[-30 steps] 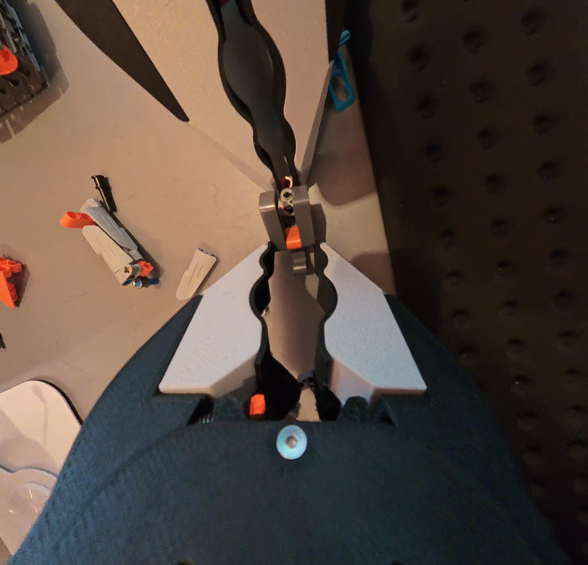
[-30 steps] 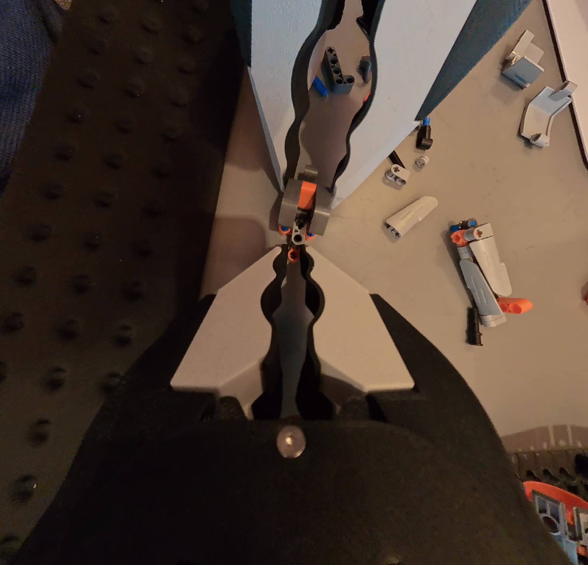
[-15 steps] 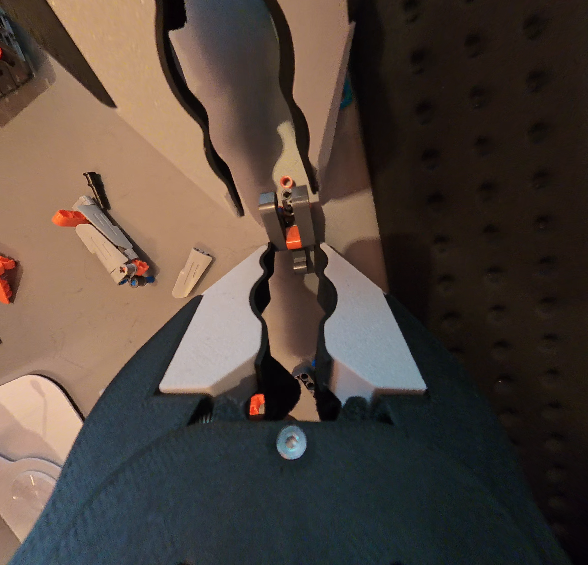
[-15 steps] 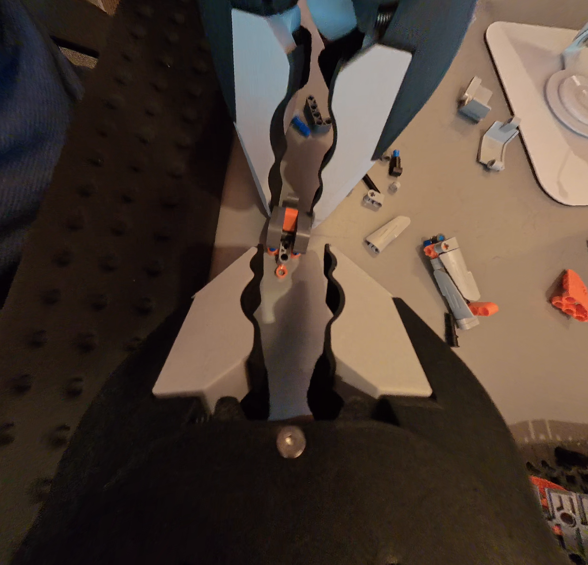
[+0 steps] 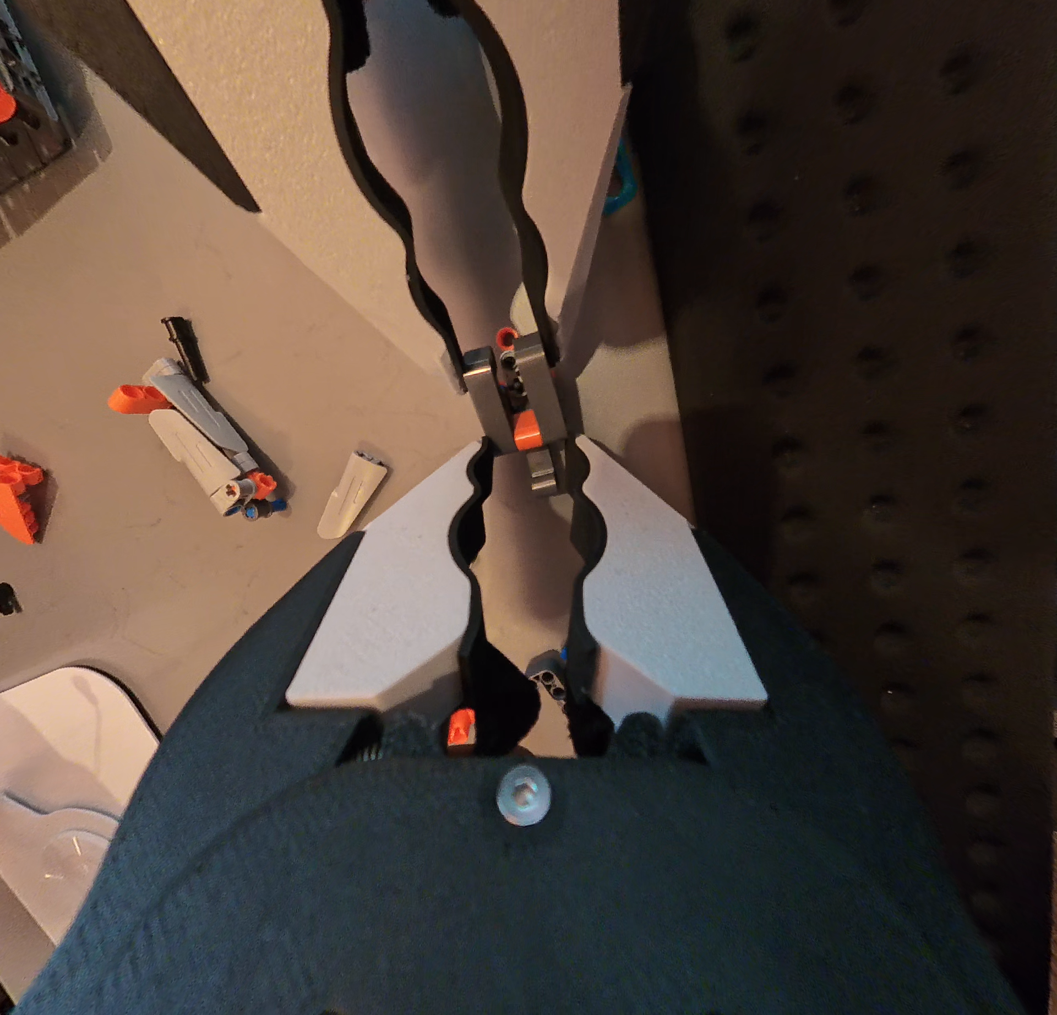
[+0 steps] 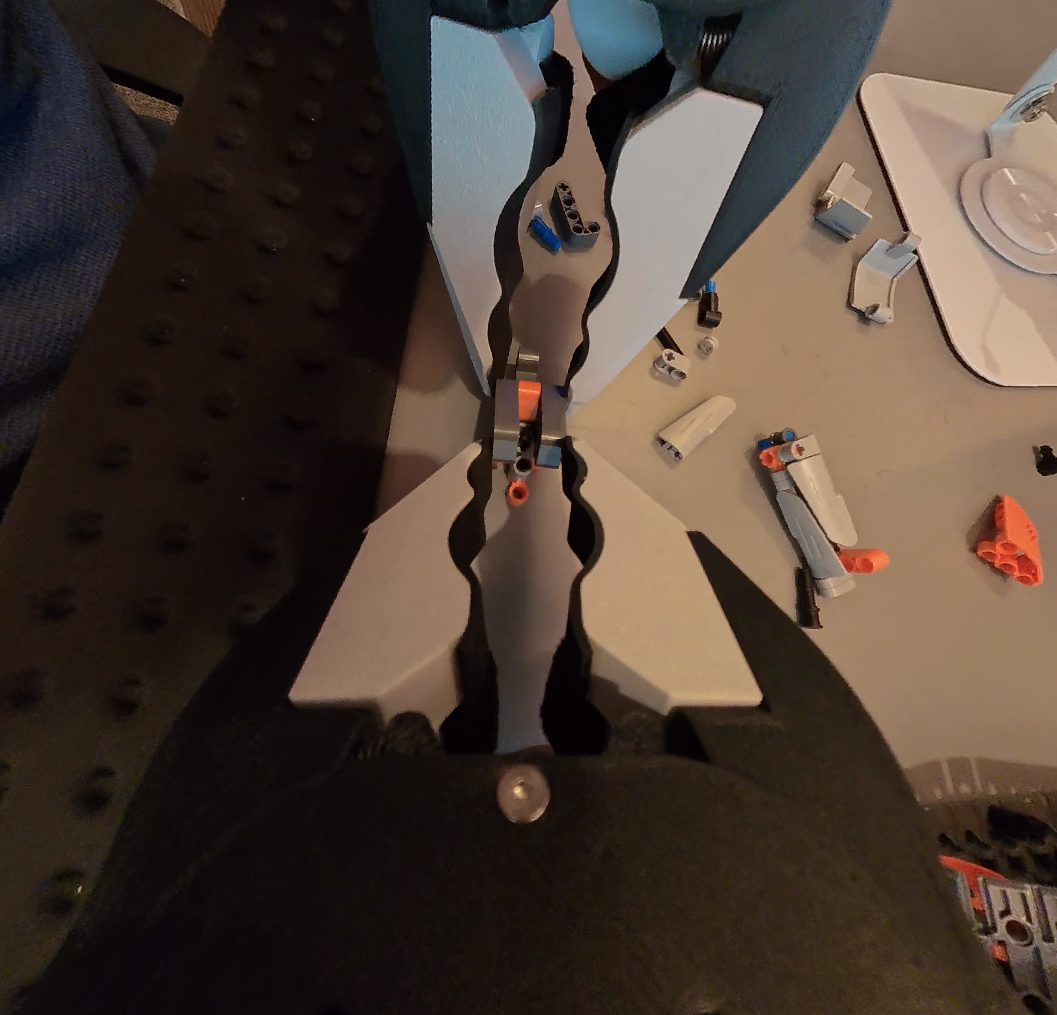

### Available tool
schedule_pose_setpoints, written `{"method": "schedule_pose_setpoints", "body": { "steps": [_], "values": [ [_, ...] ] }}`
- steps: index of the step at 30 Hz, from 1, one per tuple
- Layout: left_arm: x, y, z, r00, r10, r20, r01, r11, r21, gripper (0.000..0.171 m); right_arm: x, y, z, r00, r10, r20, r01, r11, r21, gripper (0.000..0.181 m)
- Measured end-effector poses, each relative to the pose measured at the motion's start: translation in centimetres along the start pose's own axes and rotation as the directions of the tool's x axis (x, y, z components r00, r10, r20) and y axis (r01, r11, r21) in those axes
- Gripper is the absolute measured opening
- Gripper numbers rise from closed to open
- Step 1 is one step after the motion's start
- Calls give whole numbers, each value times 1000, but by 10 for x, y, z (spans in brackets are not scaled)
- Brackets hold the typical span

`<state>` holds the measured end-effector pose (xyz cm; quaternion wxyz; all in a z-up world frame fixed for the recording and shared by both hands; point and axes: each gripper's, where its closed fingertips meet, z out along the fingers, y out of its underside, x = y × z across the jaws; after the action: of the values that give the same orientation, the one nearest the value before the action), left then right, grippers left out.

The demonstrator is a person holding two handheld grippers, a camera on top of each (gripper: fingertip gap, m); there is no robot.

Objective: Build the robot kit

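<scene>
The left gripper [image 5: 523, 450] pinches the near end of a small grey-and-orange brick assembly [image 5: 517, 401], held above the grey worktop [image 5: 143, 278] beside a black studded mat [image 5: 858, 358]. The right gripper [image 6: 523, 450], whose fingers a second ago were nearly pressed together on the orange pin [image 6: 517, 496], has spread and now brackets the assembly's grey sides; whether it grips firmly I cannot tell. Loose pieces, among them a white panel [image 5: 353, 493], lie to the left.

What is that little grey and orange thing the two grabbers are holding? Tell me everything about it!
The small brick assembly looks like plastic: two dark grey side pieces, an orange block between them, a black pin and a small orange peg at one end. It hangs above the table, pinched at one end by the left gripper and at the other by the right gripper.
</scene>
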<state>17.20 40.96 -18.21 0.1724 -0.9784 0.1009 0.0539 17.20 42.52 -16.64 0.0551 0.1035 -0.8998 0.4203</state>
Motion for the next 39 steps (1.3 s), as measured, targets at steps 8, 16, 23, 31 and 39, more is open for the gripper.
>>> {"method": "schedule_pose_setpoints", "body": {
  "steps": [8,16,23,31,39],
  "values": [
    [1,-4,1,1000,-22,-5,22,999,43,23,-1,4,0,1000,13,28,-14,1000,3,21],
    [3,-6,5,1000,-14,-13,14,1000,28,23,-3,12,2,999,15,47,-13,1000,-28,20],
    [0,-8,6,1000,-15,-8,16,999,29,23,-2,14,-3,997,47,62,-45,998,-40,25],
    [-2,-9,7,999,-43,9,43,997,62,24,-2,27,-3,996,67,55,-62,994,-85,20],
    [-5,-12,9,997,-65,45,59,991,120,25,-4,28,2,997,54,52,-49,996,-80,5]
  ]
}}
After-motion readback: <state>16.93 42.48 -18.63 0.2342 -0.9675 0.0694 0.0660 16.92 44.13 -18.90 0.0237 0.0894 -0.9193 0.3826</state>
